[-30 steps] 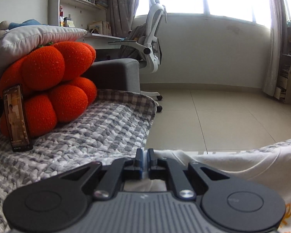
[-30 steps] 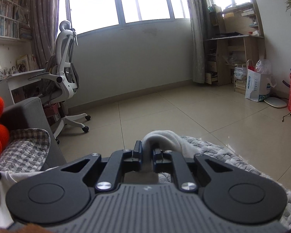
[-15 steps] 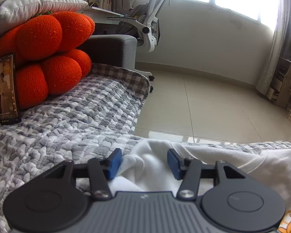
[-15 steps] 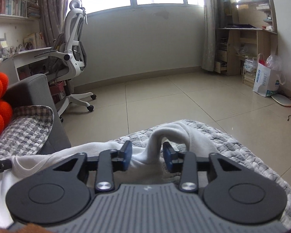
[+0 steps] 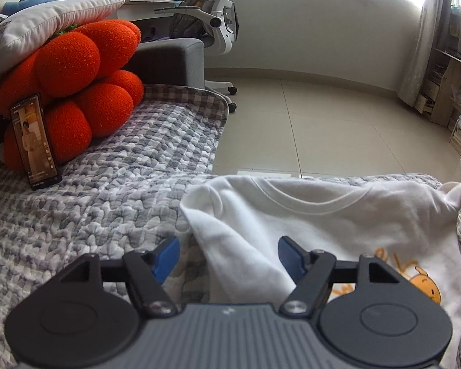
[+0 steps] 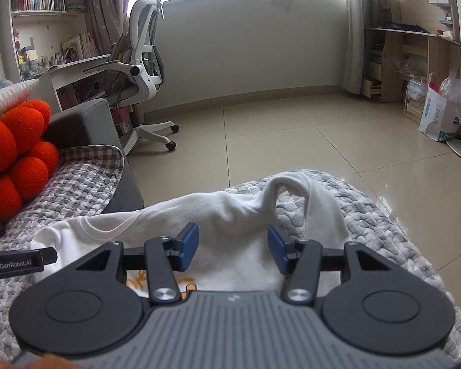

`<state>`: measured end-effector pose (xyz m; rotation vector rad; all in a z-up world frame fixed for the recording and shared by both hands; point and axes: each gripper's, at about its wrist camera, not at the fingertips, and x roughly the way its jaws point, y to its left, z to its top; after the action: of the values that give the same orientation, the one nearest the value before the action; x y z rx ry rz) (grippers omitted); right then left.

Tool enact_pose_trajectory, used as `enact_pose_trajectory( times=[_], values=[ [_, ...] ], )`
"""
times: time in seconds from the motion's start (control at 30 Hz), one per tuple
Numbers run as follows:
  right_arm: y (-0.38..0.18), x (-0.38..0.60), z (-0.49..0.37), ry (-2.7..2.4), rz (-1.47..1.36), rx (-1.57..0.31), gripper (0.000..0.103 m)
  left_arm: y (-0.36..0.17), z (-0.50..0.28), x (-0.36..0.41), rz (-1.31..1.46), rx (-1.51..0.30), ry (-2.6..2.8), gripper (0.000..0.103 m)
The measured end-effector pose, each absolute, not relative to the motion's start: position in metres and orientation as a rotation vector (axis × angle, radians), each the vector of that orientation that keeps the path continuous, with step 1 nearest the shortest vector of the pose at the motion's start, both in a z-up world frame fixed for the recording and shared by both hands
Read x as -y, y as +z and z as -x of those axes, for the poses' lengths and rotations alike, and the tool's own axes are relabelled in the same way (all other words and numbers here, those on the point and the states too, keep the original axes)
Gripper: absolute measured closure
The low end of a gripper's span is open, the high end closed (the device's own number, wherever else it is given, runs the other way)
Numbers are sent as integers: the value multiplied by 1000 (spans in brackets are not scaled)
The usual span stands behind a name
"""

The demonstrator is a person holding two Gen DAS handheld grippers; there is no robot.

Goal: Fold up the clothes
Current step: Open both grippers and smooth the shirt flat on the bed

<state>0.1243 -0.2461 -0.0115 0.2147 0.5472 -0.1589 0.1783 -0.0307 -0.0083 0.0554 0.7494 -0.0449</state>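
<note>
left gripper point(image 5: 229, 256) wide, empty — over shirt's left edge | right gripper point(image 6: 233, 247) wide, empty | shirt point(image 5: 316, 215) flat on quilt point(image 5: 107, 203), collar near quilt's front edge — bare floor point(image 6: 292, 135) beyond

"GenRobot.AI" on left tool point(image 6: 20, 264); bag point(image 6: 436, 117) print illegible.

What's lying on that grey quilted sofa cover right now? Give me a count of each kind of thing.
White T-shirt: 1
Orange knitted cushion: 1
White pillow, lying on the cushion: 1
Phone, propped against the cushion: 1
Total: 4
</note>
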Motion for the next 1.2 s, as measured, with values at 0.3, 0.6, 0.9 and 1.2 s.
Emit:
enact_pose_trajectory(
  times=[0.3, 0.6, 0.9, 1.2],
  values=[
    [-3, 239, -91, -120, -251, -595, 48, -8, -133, 15, -58, -824, -71, 30],
    [-5, 231, -57, -51, -272, -645, 46, -3, -85, 3, -35, -881, -189, 30],
    [-20, 214, -32, 63, -242, -669, 42, -13, -49, -15, 54, -881, -297, 31],
    [-24, 182, -18, 232, -113, -697, 42, -31, -59, -52, 205, -945, -291, 49]
  ],
)
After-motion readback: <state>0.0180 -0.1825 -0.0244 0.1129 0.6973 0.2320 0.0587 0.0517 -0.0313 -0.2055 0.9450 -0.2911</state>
